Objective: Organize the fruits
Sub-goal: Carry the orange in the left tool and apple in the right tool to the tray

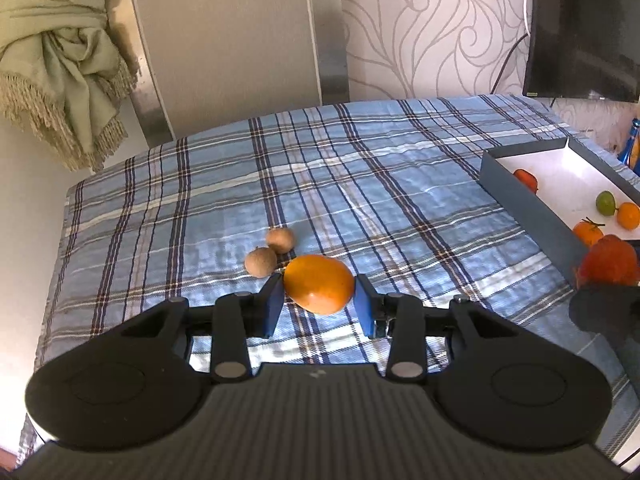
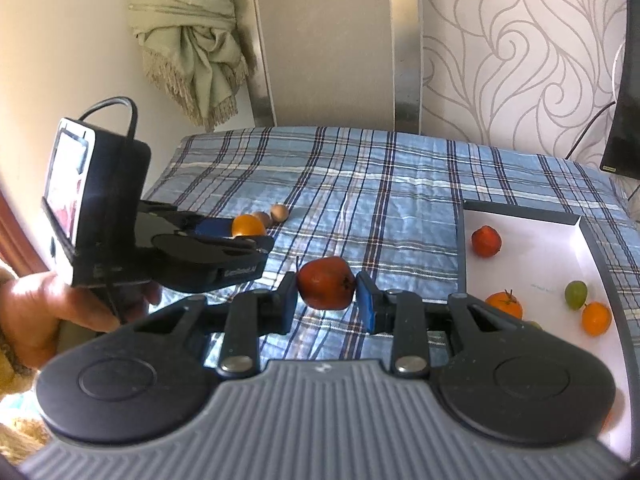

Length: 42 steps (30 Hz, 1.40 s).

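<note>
A: What does each gripper have?

B: The left gripper (image 1: 319,300) is closed narrow on an orange fruit (image 1: 319,283), its blue pads (image 1: 363,309) pressing the two sides. The right gripper (image 2: 326,300) clamps a red fruit (image 2: 326,283) the same way, at its widest part.

A: How would they handle?

B: I judge both light, round and smooth-skinned, so apt to roll or slip if pinched off-centre. The red one looks softer and could bruise under a hard squeeze. Across the middle is the right place to hold, and that is where the pads sit.

A: Where are they relative to the box?

B: The orange fruit sits low over the plaid cloth (image 1: 360,168), just near of two small brown fruits (image 1: 261,262), with the grey box (image 1: 532,208) well off to the right. The red fruit hangs above the cloth, just left of the box's (image 2: 520,216) near-left edge.

A: What's inside it?

B: A red fruit, two oranges and a green one (image 2: 575,294), on the white floor, with room between them.
</note>
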Each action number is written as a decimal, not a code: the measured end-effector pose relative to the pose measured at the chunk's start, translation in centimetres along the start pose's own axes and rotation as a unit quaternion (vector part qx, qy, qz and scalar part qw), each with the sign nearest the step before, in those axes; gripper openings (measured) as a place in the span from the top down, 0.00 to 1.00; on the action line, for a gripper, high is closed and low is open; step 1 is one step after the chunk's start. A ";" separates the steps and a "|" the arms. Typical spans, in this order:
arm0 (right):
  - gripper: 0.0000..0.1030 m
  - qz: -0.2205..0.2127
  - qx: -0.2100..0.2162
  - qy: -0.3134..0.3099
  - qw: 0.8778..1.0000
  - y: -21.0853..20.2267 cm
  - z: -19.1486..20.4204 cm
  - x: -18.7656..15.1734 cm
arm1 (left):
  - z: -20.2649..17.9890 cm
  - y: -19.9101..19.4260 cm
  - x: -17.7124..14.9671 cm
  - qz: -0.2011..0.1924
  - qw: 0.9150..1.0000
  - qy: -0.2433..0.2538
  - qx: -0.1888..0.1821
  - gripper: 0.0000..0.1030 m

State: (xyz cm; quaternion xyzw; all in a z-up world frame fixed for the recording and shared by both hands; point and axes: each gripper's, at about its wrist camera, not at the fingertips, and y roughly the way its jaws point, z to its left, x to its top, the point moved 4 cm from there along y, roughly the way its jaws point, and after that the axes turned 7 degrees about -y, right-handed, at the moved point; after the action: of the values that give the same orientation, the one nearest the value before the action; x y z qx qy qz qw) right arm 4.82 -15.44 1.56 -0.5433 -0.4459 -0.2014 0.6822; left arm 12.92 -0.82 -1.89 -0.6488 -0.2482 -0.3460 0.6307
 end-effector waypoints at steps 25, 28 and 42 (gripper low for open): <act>0.67 0.022 0.001 -0.032 0.999 -0.5 -2.6 -1.0 | -3.7 1.2 -0.2 0.005 0.999 -0.028 -0.014 0.58; 0.67 0.024 0.000 -0.040 0.999 -0.7 -2.7 -1.0 | -4.0 1.3 -0.2 0.005 0.999 -0.029 -0.014 0.58; 0.67 0.003 0.011 0.019 1.000 -1.5 -5.8 -2.0 | -7.0 0.6 0.9 0.010 0.999 0.030 0.002 0.58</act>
State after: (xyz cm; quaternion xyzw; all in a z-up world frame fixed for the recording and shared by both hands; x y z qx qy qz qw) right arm 4.86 -21.66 0.67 -0.5329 -0.4336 -0.2046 0.6972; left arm 13.00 -7.92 -1.80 -0.6392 -0.2230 -0.3582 0.6430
